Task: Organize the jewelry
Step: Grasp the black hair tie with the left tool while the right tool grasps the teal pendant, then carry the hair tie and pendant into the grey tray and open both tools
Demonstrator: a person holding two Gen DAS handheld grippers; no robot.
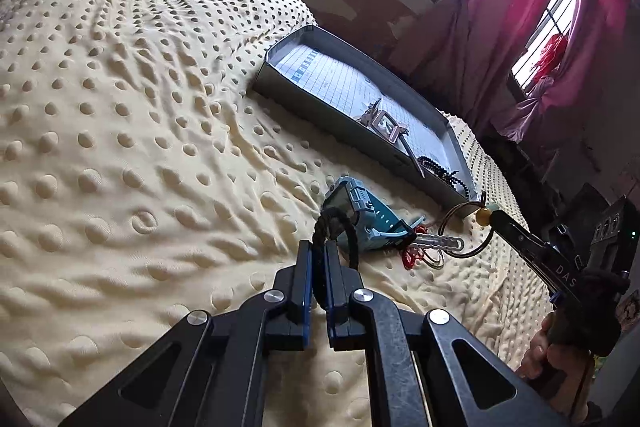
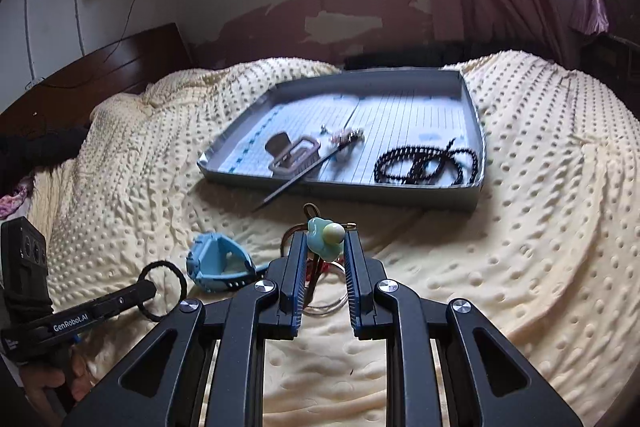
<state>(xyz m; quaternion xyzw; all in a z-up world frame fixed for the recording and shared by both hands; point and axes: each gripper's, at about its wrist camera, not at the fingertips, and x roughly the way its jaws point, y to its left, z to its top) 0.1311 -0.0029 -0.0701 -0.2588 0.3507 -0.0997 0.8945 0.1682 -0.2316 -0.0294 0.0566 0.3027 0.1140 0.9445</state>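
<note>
Right now both tools are loaded: left gripper (image 1: 319, 251) is clenched on a black hair tie (image 2: 162, 291), soft & floppy, so pinch the cord itself; right gripper (image 2: 325, 247) grips a pale blue charm (image 2: 325, 241) w/ thin rings dangling, light but prob slippery. Blue watch (image 2: 220, 267) lies on the blanket (image 2: 520, 227) between them, near the grey tray (image 2: 476, 131) w/ black beads (image 2: 424, 163)

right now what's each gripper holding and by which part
The left gripper pinches a black hair tie by one side of its loop. The right gripper clamps a teal-and-cream charm by its sides; a ring hangs from it.
</note>
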